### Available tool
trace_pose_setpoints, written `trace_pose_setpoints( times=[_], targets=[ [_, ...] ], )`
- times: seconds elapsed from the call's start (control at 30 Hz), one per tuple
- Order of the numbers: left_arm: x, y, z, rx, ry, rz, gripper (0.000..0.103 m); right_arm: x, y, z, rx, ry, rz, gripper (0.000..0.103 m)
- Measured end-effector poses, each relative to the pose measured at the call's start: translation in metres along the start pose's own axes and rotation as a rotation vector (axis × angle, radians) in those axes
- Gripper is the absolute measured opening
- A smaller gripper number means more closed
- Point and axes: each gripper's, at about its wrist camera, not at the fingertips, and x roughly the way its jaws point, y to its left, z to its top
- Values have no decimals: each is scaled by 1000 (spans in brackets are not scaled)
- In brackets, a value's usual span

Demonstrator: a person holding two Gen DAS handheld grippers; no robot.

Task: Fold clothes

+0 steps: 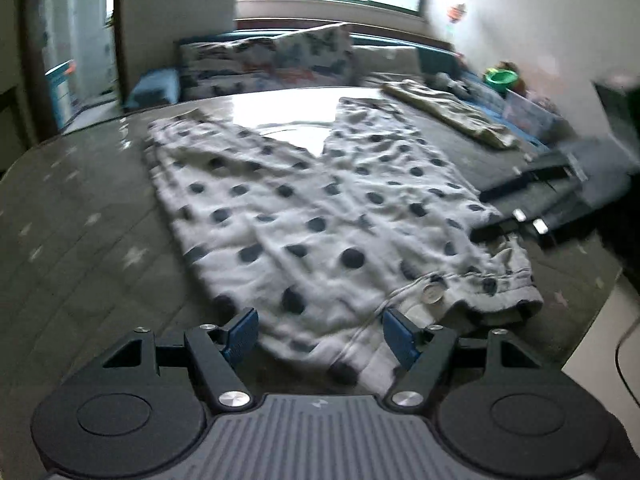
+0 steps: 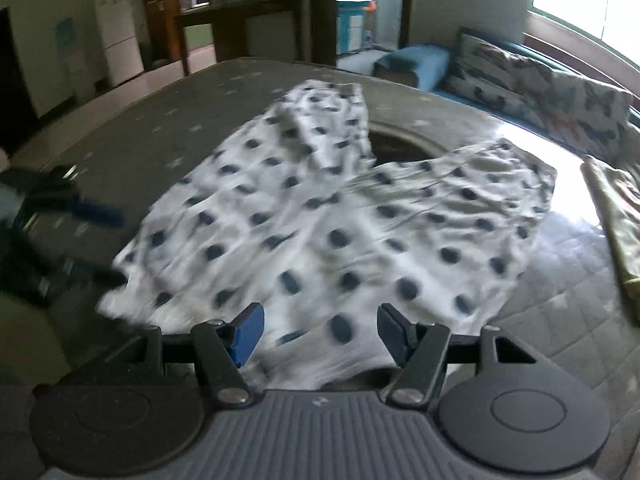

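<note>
White trousers with dark polka dots [image 1: 320, 216] lie spread flat on a grey table [image 1: 80, 240], legs pointing away, waistband with a button [image 1: 434, 293] near me. My left gripper [image 1: 318, 336] is open, hovering over the waistband's left part. In the right wrist view the same trousers [image 2: 320, 220] lie ahead and my right gripper [image 2: 318, 334] is open over their near edge. The right gripper also shows in the left wrist view [image 1: 532, 204], by the trousers' right side. The left gripper shows at the left edge of the right wrist view [image 2: 80, 208].
A yellowish garment [image 1: 452, 108] lies on the table's far right, also in the right wrist view [image 2: 620, 220]. A patterned cushion [image 1: 268, 60] and sofa stand behind the table. A green bowl [image 1: 498, 78] sits at far right.
</note>
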Motion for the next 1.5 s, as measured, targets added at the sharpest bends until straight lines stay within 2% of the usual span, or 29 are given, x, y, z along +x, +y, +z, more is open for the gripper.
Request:
trace_pose_setpoints(
  times=[0.1, 0.27, 0.5, 0.6, 0.73, 0.87, 0.97, 1.1, 1.2, 1.23, 1.3, 1.43, 1.5],
  targets=[
    [-1, 5, -8, -41, 25, 20, 72, -1, 13, -16, -3, 10, -5, 64],
    [7, 10, -17, -113, 64, 5, 68, -1, 13, -36, 21, 55, -26, 64],
    [9, 8, -21, -155, 73, -42, 30, -17, 22, -46, 5, 31, -15, 64],
    [8, 5, -22, -152, 70, -46, 22, -13, 29, -49, -24, 53, -15, 61],
    [4, 5, -21, -150, 59, -42, 17, -7, 33, -56, -46, 79, -33, 52],
    [-5, 9, -19, -142, 42, -30, 15, -12, 34, -58, -46, 83, -11, 40],
    [-8, 14, -20, -140, 44, -30, 15, -16, 39, -61, -68, 92, 0, 35],
    [-6, 18, -24, -139, 72, -37, 16, -19, 39, -65, -75, 88, 8, 36],
    [-9, 20, -23, -126, 73, -45, 22, -29, 36, -61, -80, 76, 27, 39],
    [-11, 20, -22, -118, 70, -41, 27, -33, 35, -59, -85, 70, 35, 43],
    [-15, 22, -21, -100, 63, -14, 33, -42, 32, -54, -84, 55, 55, 44],
    [-25, 30, -17, -102, 38, 22, 34, -51, 17, -38, -16, -5, 76, 44],
    [-30, 36, -13, -112, 20, 34, 34, -48, 9, -31, 18, -30, 52, 44]
  ],
)
